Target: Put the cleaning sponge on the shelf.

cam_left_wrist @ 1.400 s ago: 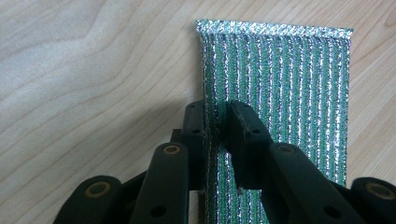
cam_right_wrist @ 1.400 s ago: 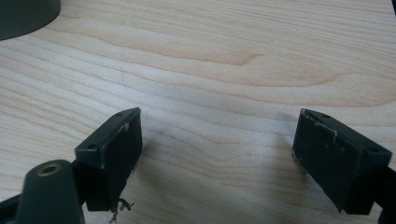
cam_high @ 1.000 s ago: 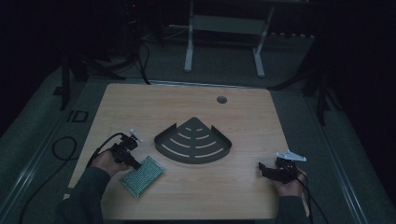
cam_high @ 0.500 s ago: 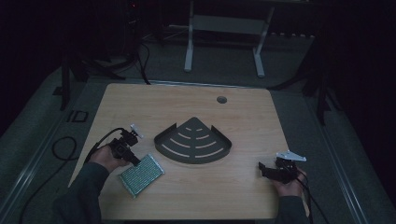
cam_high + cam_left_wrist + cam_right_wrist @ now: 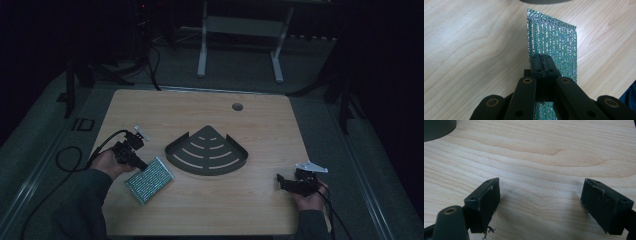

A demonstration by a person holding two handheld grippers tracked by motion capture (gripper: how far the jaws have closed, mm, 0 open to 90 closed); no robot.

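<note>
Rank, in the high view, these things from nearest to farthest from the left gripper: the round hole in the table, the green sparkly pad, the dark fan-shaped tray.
1. Green sparkly pad: clamped in the left gripper.
2. Dark fan-shaped tray: table's middle.
3. Round hole: far side.

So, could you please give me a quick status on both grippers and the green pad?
Left gripper shut on green sparkly pad, near edge. Right gripper open, nothing between jaws. Dark corner tray sits beside the pad.

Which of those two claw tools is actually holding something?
The left gripper: its jaws are pinched shut on the edge of the sparkly green pad. The right gripper has its jaws spread wide over bare wooden table.
</note>
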